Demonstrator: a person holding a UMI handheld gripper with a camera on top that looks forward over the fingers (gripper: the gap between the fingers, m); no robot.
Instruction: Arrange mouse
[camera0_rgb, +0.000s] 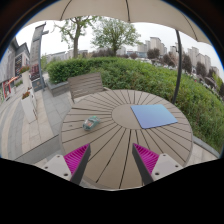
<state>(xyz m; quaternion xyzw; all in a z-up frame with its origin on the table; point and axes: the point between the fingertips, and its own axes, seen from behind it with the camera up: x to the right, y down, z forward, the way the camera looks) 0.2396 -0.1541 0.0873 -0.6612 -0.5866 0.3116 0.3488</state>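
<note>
1. The gripper hangs over the near side of a round wooden table.
2. Its two fingers are spread wide apart, and nothing is between them but bare table slats.
3. Each finger has a bright pink pad on its inner side.
4. The gripper holds nothing.
5. The mouse is small and grey-green, and it sits on the left part of the table top.
6. The mouse is beyond the fingers, a little past the left finger, and nothing touches it.
7. A light blue mouse pad lies flat on the right part of the table.
8. The mouse and the mouse pad are well apart, with bare wood between them.
9. The mouse is not on the mouse pad.
10. The table top is made of wooden slats that fan out from a round piece in the middle.
11. A wooden chair stands just behind the table on the far left side.
12. A dark pole rises at the right, behind the table.
13. A green hedge runs behind the table and the chair.
14. Tall trees and buildings stand far off behind the hedge.
15. Grey paving lies on the left side of the table.
</note>
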